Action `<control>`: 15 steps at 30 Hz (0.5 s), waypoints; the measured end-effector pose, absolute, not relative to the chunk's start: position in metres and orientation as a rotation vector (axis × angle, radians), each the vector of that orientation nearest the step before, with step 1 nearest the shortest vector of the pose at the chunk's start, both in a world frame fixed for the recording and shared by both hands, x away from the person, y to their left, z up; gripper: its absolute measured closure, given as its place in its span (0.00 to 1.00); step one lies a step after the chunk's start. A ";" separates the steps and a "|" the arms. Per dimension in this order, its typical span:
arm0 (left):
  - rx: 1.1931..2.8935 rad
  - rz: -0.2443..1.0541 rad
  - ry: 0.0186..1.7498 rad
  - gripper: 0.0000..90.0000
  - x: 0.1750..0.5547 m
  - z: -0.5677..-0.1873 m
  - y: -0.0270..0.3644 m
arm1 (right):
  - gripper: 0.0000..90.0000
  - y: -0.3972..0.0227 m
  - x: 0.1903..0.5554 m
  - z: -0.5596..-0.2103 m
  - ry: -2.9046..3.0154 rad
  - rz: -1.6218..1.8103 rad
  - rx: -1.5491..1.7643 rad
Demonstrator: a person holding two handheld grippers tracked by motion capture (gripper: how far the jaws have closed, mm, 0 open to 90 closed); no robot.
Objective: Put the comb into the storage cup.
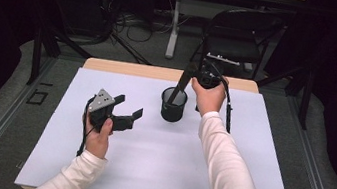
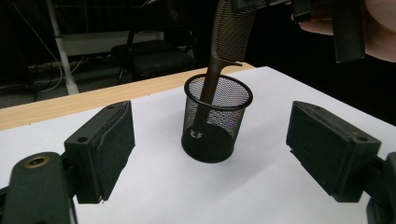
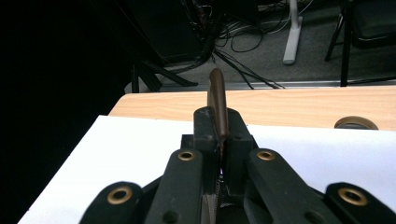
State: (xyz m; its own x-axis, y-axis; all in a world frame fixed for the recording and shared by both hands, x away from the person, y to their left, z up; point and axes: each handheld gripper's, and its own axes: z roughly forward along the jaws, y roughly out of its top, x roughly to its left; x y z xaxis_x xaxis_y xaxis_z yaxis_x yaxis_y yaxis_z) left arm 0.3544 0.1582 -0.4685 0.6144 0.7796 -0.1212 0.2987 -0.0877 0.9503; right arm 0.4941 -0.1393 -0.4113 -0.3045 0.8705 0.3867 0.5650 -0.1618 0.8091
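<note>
Spread left gripper [image 1: 126, 111] over white sheet [image 1: 145, 172]; right gripper [image 3: 219, 140] pinching comb [image 2: 224, 51]; dark room.

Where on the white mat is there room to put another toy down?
Plenty of bare white mat lies near the person, between the two sleeves, and along the far left edge. It is crowded in the middle back: the mesh cup stands there, the right gripper lowers a comb into it, and the open left gripper points at it.

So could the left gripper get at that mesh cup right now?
Probably yes. The left gripper is open and faces the mesh cup across bare white mat. The comb held by the right gripper pokes in from above, not the side.
</note>
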 end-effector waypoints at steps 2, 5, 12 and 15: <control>1.664 0.507 0.902 0.18 0.355 -0.469 0.157 | 0.97 -0.140 0.494 -0.413 1.807 1.454 1.645; 1.669 0.506 0.898 0.18 0.355 -0.469 0.156 | 0.97 -0.141 0.494 -0.415 1.804 1.460 1.654; 1.678 0.506 0.901 0.18 0.356 -0.470 0.155 | 0.97 -0.142 0.495 -0.419 1.806 1.470 1.676; 1.678 0.508 0.900 0.18 0.356 -0.470 0.155 | 0.97 -0.144 0.495 -0.421 1.802 1.480 1.685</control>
State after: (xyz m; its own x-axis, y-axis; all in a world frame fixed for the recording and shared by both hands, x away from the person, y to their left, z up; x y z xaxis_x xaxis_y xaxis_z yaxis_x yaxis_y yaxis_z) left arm 0.3557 0.1551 -0.4705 0.6177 0.7779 -0.1154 0.3026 -0.0997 0.9479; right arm 0.4954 -0.1438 -0.4206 -0.2909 0.8556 0.4281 0.5862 -0.1943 0.7865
